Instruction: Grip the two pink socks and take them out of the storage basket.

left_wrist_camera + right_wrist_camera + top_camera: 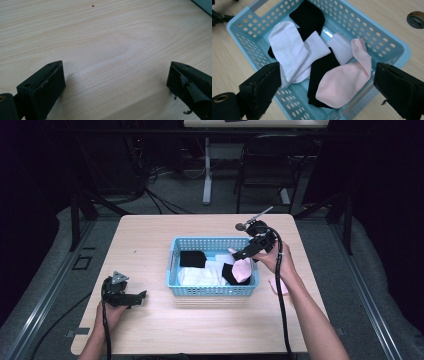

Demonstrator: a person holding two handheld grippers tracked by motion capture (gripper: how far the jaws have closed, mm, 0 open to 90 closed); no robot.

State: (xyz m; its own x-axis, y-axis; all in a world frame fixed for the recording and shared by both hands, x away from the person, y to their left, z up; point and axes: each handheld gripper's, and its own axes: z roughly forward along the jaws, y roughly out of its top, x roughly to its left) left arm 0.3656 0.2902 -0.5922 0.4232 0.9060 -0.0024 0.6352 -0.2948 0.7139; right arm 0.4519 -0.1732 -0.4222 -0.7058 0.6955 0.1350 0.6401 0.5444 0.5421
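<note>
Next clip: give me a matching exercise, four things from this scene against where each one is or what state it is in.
Things:
1. pink sock
2. basket
3. left gripper
4. right gripper

Places or states:
A. open, low over bare table by the near left corner
B. open, held above the basket's right end
C. lying in the basket on top of a black sock
D. light blue, standing mid-table

Pairs: 1-C, 2-D, 3-A, 4-B
</note>
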